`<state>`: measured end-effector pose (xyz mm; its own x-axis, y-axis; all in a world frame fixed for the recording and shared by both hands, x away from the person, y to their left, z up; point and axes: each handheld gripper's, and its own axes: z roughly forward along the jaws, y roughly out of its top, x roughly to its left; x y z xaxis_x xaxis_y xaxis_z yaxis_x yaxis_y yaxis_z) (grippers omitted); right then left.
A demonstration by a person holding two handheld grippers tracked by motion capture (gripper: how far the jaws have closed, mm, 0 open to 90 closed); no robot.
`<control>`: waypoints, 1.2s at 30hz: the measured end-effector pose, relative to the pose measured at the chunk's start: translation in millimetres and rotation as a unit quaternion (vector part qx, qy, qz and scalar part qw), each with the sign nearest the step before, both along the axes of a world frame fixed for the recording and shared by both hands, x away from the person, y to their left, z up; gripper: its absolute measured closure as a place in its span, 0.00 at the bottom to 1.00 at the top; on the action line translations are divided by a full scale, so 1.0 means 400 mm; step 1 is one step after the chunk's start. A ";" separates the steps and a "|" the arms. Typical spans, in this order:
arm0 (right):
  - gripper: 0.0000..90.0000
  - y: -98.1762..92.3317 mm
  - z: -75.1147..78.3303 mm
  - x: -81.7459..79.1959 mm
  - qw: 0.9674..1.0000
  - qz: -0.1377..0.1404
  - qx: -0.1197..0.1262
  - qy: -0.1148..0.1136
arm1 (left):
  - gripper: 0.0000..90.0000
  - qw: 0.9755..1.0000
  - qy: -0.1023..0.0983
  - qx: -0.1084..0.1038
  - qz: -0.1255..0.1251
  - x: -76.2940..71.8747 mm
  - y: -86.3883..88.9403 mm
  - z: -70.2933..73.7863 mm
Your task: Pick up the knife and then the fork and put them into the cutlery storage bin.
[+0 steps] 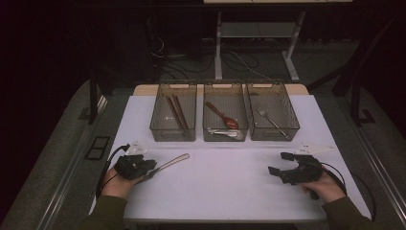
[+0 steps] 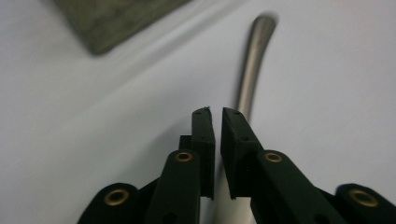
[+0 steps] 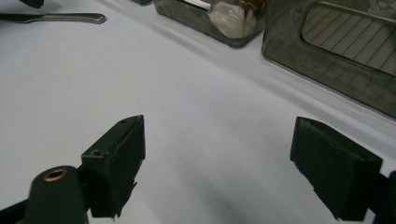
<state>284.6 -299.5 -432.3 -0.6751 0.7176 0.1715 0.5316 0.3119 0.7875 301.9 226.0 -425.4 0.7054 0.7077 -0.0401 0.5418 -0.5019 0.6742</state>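
Observation:
A metal utensil [image 1: 170, 164] lies slantwise on the white table [image 1: 225, 191], its handle running up and right from my left gripper [image 1: 152, 167]. In the left gripper view the handle [image 2: 254, 60] runs on beyond the left gripper [image 2: 218, 112], whose jaws stand a thin slit apart. The handle passes beneath them rather than between the pads. My right gripper [image 1: 277, 163] rests at the right of the table. In its own view the right gripper [image 3: 217, 128] stands wide open over bare table, with the utensil [image 3: 56, 17] far off.
Three dark see-through bins line the far side of the table. The left bin [image 1: 158, 129] holds wooden chopsticks [image 1: 176, 112]. The middle bin [image 1: 207, 134] holds a wooden spoon [image 1: 222, 116] and a white one. The right bin [image 1: 293, 122] holds a metal fork [image 1: 270, 120].

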 end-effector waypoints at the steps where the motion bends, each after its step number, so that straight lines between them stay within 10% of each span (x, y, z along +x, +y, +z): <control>1: 0.20 0.000 0.001 0.000 1.000 0.001 0.000 -0.003 | 0.89 1.000 0.002 -0.011 -0.010 0.004 -0.005 0.000; 15: 0.20 0.005 -0.003 0.000 1.000 0.016 0.002 -0.015 | 0.84 0.998 0.002 0.000 -0.069 0.039 -0.050 -0.045; 36: 0.20 0.023 0.004 0.005 0.999 0.041 -0.011 -0.002 | 0.89 0.996 0.004 -0.003 -0.087 0.038 -0.055 -0.041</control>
